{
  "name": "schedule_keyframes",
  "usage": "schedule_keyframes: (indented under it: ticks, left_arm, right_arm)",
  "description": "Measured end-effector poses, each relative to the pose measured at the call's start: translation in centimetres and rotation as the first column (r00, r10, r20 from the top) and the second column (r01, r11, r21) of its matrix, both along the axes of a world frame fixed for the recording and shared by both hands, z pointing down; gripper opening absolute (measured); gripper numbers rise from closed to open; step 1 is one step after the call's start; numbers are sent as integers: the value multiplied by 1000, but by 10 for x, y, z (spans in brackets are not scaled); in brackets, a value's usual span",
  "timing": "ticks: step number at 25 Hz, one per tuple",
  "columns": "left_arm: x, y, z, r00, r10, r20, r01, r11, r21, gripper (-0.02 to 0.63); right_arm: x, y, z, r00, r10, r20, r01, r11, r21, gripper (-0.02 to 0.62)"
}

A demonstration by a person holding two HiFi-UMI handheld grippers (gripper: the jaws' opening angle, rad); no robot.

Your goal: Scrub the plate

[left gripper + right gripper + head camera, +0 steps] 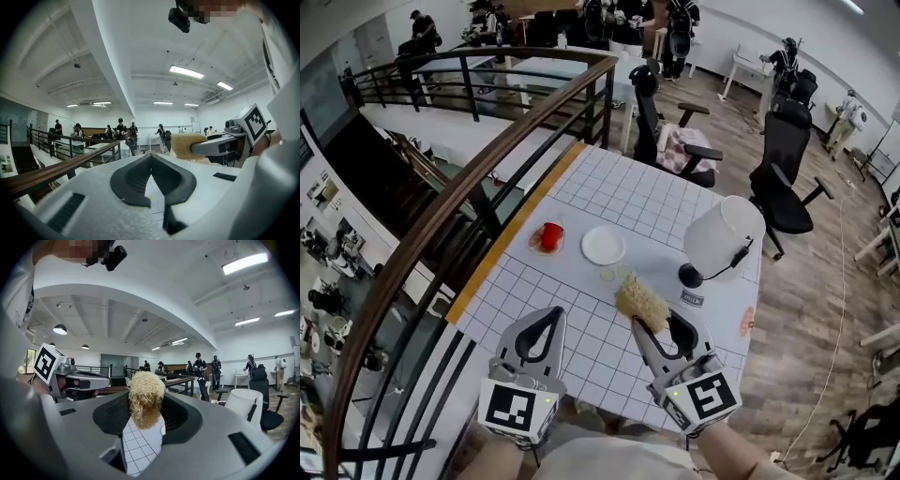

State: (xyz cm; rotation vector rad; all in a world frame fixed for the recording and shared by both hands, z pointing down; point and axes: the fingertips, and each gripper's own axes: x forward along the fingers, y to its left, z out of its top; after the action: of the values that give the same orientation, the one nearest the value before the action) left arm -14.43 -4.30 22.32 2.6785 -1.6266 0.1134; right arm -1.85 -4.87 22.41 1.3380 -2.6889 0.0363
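Getting ready to scrub
On the white squared table [637,192] lies the round white plate [603,245], ahead of both grippers. The right gripper [654,323] has its fingers clamped on a fuzzy yellow scrubber [639,298]; the left gripper [551,315] has its fingers together, holding nothing. Press softly in circles, I think, or the plate may slide.

Red cup [550,236] (on saucer), white lamp [724,234], black office chair [783,173].

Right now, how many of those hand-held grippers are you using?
2. The left hand-held gripper, shut and empty, is over the near edge of the table. The right hand-held gripper, beside it, clamps a scrubber.
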Motion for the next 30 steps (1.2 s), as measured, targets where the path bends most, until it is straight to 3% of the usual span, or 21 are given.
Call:
schedule_keyframes:
  ticks: [5,17,30]
  left_arm:
    - [5,-17,18,1000,11,9,-11,999,-37,14]
    - [9,-52,50,998,-48,30,50,994,-93,14]
    - [19,-146,121,999,-41,14,43,987,-157,14]
  right_arm:
    - [0,-18,11,1000,7,-5,-7,1000,-18,173]
    - [17,-61,57,999,-16,29,19,993,-116,173]
    - [2,-171,124,998,-41,-55,32,989,-142,173]
